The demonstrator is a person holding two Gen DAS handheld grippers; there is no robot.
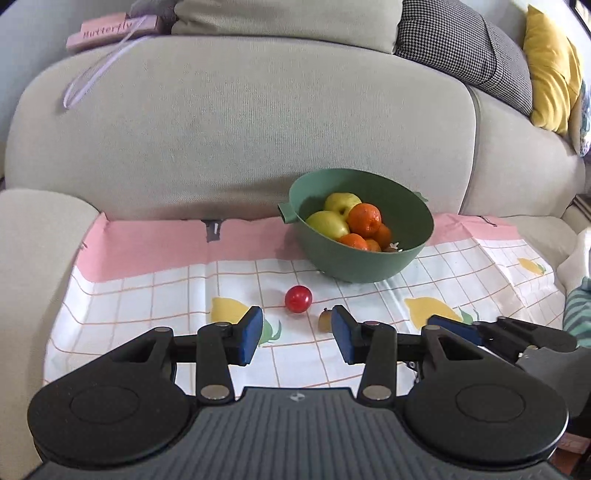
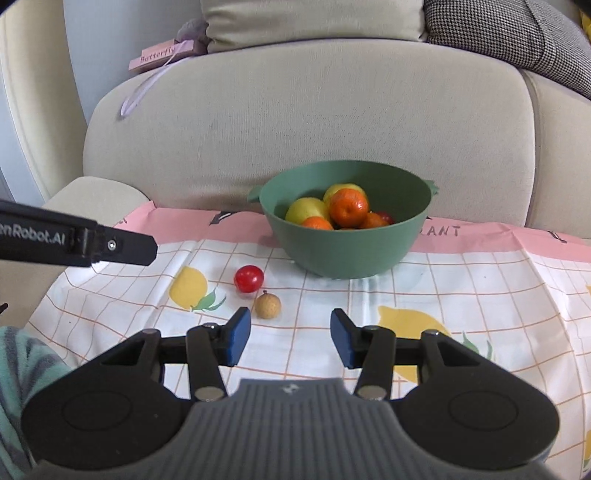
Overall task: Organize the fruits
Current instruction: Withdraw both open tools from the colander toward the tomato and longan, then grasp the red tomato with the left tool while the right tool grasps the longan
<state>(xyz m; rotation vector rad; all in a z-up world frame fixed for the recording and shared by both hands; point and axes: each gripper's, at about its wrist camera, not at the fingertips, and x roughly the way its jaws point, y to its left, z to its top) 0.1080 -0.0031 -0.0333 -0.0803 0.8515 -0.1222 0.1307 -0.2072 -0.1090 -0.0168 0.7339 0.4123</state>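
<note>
A green bowl (image 1: 373,264) (image 2: 343,254) stands on a checked cloth and holds yellow apples (image 1: 341,204) (image 2: 306,209) and oranges (image 1: 365,220) (image 2: 348,207). A small red fruit (image 1: 298,299) (image 2: 249,278) and a tan longan (image 1: 325,320) (image 2: 267,305) lie on the cloth in front of the bowl. My left gripper (image 1: 297,332) is open and empty, just short of the two loose fruits. My right gripper (image 2: 290,332) is open and empty, with the longan just ahead of its left finger. The right gripper's finger shows in the left wrist view (image 1: 454,325).
The cloth (image 1: 177,280) (image 2: 461,291) covers a sofa seat, with the beige backrest (image 1: 240,129) close behind the bowl. A pink "Butterfly" box (image 1: 110,31) (image 2: 159,55) lies on top of the backrest. Cushions (image 1: 546,66) sit at the far right.
</note>
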